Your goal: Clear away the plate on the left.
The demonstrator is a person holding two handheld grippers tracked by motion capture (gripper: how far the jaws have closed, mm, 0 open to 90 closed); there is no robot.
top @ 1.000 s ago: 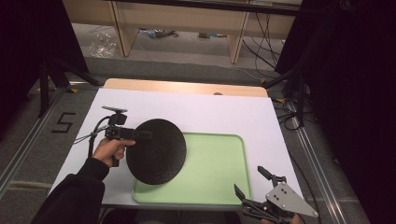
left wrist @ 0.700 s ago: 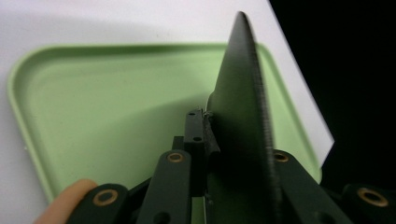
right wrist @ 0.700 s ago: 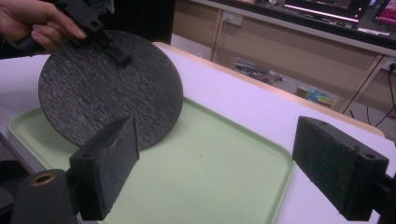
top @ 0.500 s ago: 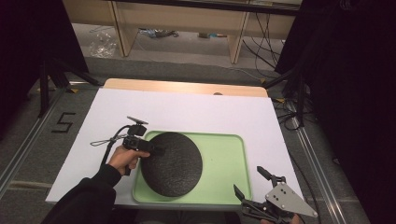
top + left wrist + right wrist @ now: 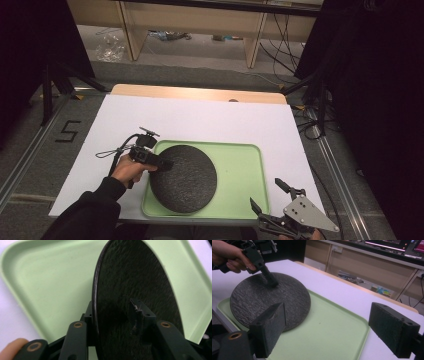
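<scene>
A round black disc [image 5: 185, 177] with a rough top lies flat in the left half of the light green tray [image 5: 240, 170]. My left gripper [image 5: 165, 162] reaches over the disc's left rim from the tray's left side. In the left gripper view the disc [image 5: 130, 277] stands edge-on between the jaws of that gripper [image 5: 112, 315]. The jaws have just been opening, and the upper pad [image 5: 136, 312] looks lifted off the disc. In the right gripper view the left gripper [image 5: 270, 281] is far off over the disc [image 5: 274, 297]. My right gripper [image 5: 265, 192] is open and empty by the tray's front right corner.
The tray [image 5: 332, 330] sits on a white table cover [image 5: 210, 120] with a wooden edge [image 5: 200, 92] at the back. Dark stands and cables flank the table. A "5" mark [image 5: 67, 131] is on the floor at the left.
The left gripper brought the disc rightward and down from the white cover into the tray, where it now lies flat. The right gripper has not moved.
</scene>
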